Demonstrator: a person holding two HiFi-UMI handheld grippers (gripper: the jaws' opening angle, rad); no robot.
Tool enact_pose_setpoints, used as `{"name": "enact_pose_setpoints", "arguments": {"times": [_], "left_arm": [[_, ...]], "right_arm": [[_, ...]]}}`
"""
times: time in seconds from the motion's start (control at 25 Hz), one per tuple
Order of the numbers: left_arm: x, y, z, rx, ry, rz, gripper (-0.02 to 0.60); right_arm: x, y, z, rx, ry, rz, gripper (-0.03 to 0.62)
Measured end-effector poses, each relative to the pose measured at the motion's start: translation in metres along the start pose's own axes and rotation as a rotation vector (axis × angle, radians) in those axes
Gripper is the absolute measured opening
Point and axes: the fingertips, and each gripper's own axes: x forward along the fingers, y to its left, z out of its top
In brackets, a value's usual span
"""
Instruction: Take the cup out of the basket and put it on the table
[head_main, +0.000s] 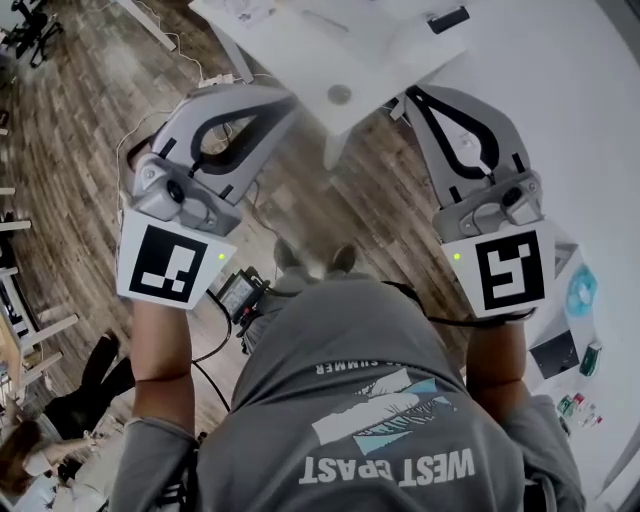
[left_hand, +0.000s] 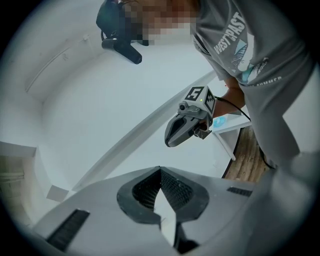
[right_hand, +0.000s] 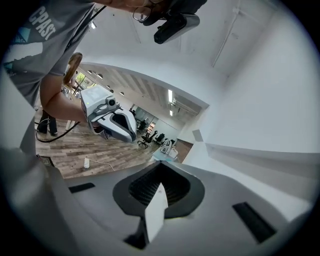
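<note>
My grey shirt (head_main: 380, 400) fills the head view at six o'clock as I hold both claws out ahead of me. The left claw (head_main: 278, 100), at ten o'clock, is clenched on nothing, and its own view shows its ribbed pads (left_hand: 175, 187) pressed together. The right claw (head_main: 420, 100), at two o'clock, is likewise clenched and empty. Beneath them runs the wooden floor (head_main: 90, 130), with a black box (head_main: 240, 290) and its cables just beside my waist. The white table (head_main: 330, 50) stands beyond the claw tips at twelve o'clock. Where the cup is I cannot tell: no view shows it.
</note>
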Motion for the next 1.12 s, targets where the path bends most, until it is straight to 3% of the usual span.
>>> {"name": "enact_pose_setpoints", "arguments": {"times": [0.6, 1.12], "left_arm": [[0.034, -0.015, 0.013, 0.002, 0.038, -0.004, 0.009], [0.034, 0.037, -0.038, 0.001, -0.001, -0.03, 0.009]], "right_arm": [[-0.017, -0.026, -0.022, 0.058, -0.056, 0.019, 0.012], [0.05, -0.037, -0.02, 0.059, -0.007, -0.018, 0.012]]}}
